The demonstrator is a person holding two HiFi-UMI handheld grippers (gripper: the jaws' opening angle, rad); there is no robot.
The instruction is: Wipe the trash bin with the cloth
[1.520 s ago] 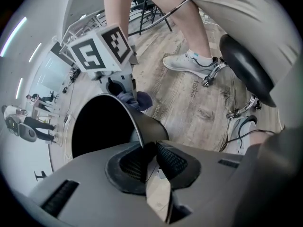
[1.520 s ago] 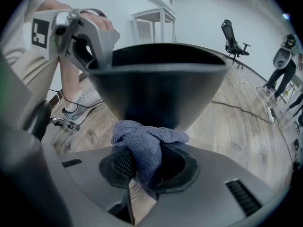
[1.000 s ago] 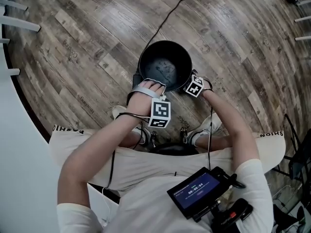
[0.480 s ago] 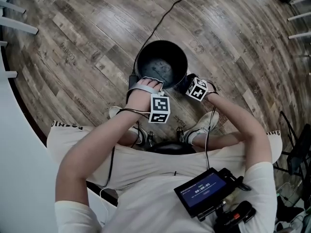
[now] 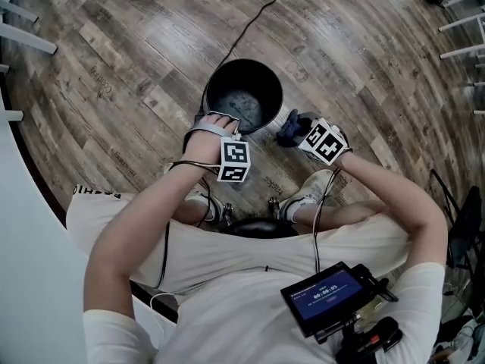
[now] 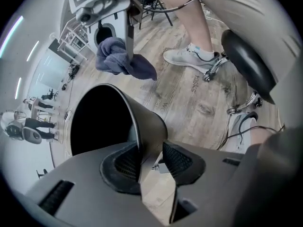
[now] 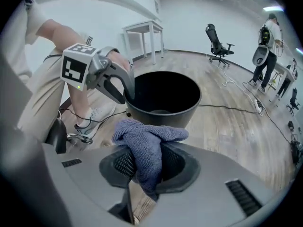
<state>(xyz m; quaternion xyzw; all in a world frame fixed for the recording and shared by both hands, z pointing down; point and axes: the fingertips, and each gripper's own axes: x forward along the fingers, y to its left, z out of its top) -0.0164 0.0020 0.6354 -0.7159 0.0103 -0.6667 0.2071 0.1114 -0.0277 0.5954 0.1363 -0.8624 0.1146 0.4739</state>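
The black trash bin (image 5: 264, 77) stands on the wood floor in front of my feet. My left gripper (image 5: 218, 120) sits at its near-left rim. In the left gripper view the bin wall (image 6: 144, 126) runs between the jaws of the left gripper (image 6: 147, 162), which are opening; a gap shows beside the right pad. My right gripper (image 5: 297, 131) is just right of the bin, shut on a bunched blue cloth (image 5: 289, 127). The cloth (image 7: 147, 143) hangs between the pads of the right gripper (image 7: 147, 167), a little short of the bin (image 7: 163, 100).
A black cable (image 5: 261, 23) runs from the bin toward the far floor. My shoes (image 5: 303, 196) and a black stool seat (image 5: 258, 230) lie just behind the bin. A white table (image 7: 142, 37), an office chair (image 7: 218, 41) and a person (image 7: 267, 41) stand farther off.
The right gripper with the cloth has drawn back from the bin's rim toward the right. The left gripper stays at the near-left rim.
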